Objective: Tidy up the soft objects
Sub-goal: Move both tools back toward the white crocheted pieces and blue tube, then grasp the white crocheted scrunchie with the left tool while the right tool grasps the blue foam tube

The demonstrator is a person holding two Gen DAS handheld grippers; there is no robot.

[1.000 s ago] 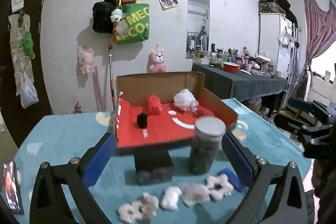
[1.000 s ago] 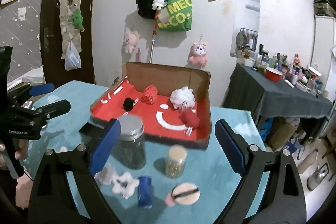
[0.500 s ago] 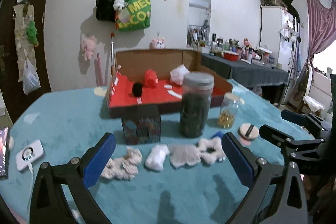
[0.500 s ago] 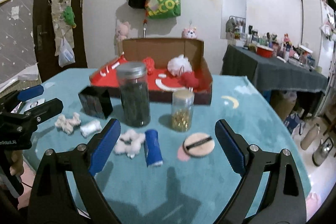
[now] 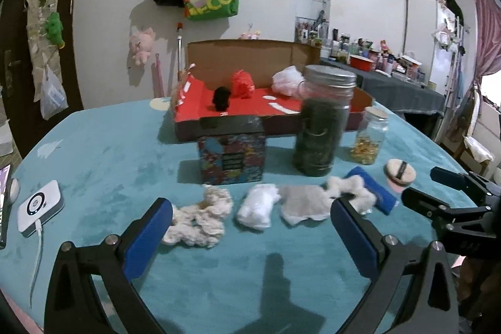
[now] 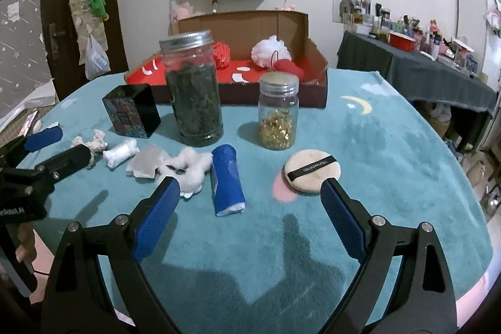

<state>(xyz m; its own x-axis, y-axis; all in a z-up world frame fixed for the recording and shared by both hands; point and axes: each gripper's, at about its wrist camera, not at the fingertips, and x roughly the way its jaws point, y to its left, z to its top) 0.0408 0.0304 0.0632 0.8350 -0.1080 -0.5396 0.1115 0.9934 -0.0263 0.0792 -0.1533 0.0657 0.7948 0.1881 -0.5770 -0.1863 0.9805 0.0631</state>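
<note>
Both tools are hovering over the desk's (image 6: 391, 146) near edge, jaws spread wide and gripping nothing: left tool (image 5: 250, 216), right tool (image 6: 250, 193). The soft pieces are lying in a row along that edge: cream scrunchie (image 5: 200, 218), white roll (image 5: 258, 207), grey pad (image 5: 302, 202), fluffy scrunchie (image 6: 189, 166), blue roll (image 6: 227, 179) and puff (image 6: 312, 166). Behind them a box (image 6: 131, 110), tall jar (image 6: 192, 89) and small jar (image 6: 278, 111) are standing before the red tray (image 5: 250, 111).

Both hand-held grippers lowered toward table, right hand-held gripper (image 6: 250, 193) seemingly nearer blue roll (image 6: 227, 182)
</note>
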